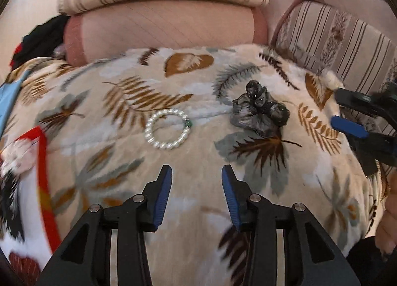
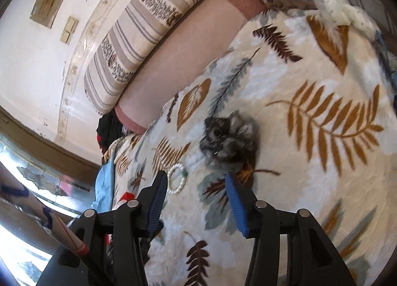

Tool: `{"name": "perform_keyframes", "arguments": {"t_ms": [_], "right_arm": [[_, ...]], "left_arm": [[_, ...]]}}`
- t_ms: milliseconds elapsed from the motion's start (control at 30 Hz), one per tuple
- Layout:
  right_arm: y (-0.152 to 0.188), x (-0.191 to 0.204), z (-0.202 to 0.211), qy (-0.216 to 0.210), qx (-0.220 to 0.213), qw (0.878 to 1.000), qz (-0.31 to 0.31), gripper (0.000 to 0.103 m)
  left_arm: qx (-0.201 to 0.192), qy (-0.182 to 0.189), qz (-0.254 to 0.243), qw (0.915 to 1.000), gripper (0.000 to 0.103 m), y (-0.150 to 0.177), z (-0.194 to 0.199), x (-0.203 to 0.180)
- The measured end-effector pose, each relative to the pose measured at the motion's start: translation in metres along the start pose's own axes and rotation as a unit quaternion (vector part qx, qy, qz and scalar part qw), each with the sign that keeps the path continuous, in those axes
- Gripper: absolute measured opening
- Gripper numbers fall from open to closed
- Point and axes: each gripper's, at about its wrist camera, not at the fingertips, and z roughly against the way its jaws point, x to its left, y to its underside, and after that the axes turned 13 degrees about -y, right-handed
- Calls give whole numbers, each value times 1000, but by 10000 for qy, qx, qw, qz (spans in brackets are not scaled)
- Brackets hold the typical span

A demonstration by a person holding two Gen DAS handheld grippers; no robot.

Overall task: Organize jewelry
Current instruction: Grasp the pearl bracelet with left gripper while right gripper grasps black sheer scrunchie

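Just ahead of left tongs [image 1: 196, 174]: pearl bracelet [image 1: 167, 129].

A white pearl-bead bracelet [image 1: 168, 129] with one green bead lies on the leaf-patterned plush blanket [image 1: 124, 162], near a grey-black fabric hair scrunchie [image 1: 260, 112]. The left gripper [image 1: 196, 174], jaws apart, hovers short of both.
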Motion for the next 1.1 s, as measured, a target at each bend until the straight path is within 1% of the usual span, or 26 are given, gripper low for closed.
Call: {"name": "perform_keyframes", "arguments": {"t_ms": [67,100,133,167,200,233,267,300,333,367,433,533,600,667,800,867,933,1000,1067,1100], "right_arm": [[-3,-9,2,-21,40,9999,-97,53],[-5,-13,4,-55,28,9999,-139,53],[-6,-16,6,-47,6,9999,-148,53],[-8,-17,7,-15,-1,9999,-140,53],[-9,-20,8,41,-12,9999,-136,53],[-11,-22,9,53,-28,9999,-148,53],[-12,-24,10,46,-45,9998,-162,53],[-14,-25,10,39,-57,9998,-172,53],[-16,-26,11,40,-75,9998,-175,53],[-17,-27,11,51,-90,9998,-174,53],[-18,-26,11,91,-106,9998,-135,53],[-20,-26,10,196,-131,9997,-76,54],[-21,-27,8,287,-150,9994,-79,61],[-21,-29,3,384,-164,9991,-114,75],[-24,-33,-19,578,-19,9982,-141,76],[-27,-35,-36,710,138,9974,-59,76],[-28,-37,-56,801,354,9961,-35,76],[-27,-36,-73,948,467,9944,90,76],[-26,-35,-87,1181,557,9911,250,76],[-24,-35,-94,1278,628,9893,320,76]], "left_arm": [[94,-91,-129,9998,40,-9,-18,-7],[106,-159,-241,9995,38,-14,-28,-12],[92,-279,-293,9991,33,-17,-34,-15],[123,-428,-375,9983,33,-22,-45,-19],[166,-418,-408,9982,32,-25,-51,-20],[234,-401,-450,9979,25,-27,-59,-23],[324,-476,-531,9969,18,-30,-70,-27],[395,-495,-578,9963,14,-31,-78,-29],[414,-525,-605,9959,9,-32,-85,-32],[322,-580,-616,9959,5,-33,-88,-34],[260,-657,-542,9960,0,-33,-88,-35],[147,-610,-284,9976,0,-25,-79,-31],[120,-419,-158,9989,0,-16,-68,-25],[76,-153,-47,9998,0,-7,-53,-18],[-75,169,101,9998,0,5,-15,-2],[-164,318,190,9992,0,7,2,7],[-331,373,321,9982,0,8,18,17],[-419,430,367,9975,0,7,22,22],[-488,283,246,9981,0,5,18,24],[-462,353,208,9981,0,5,14,25]]}}
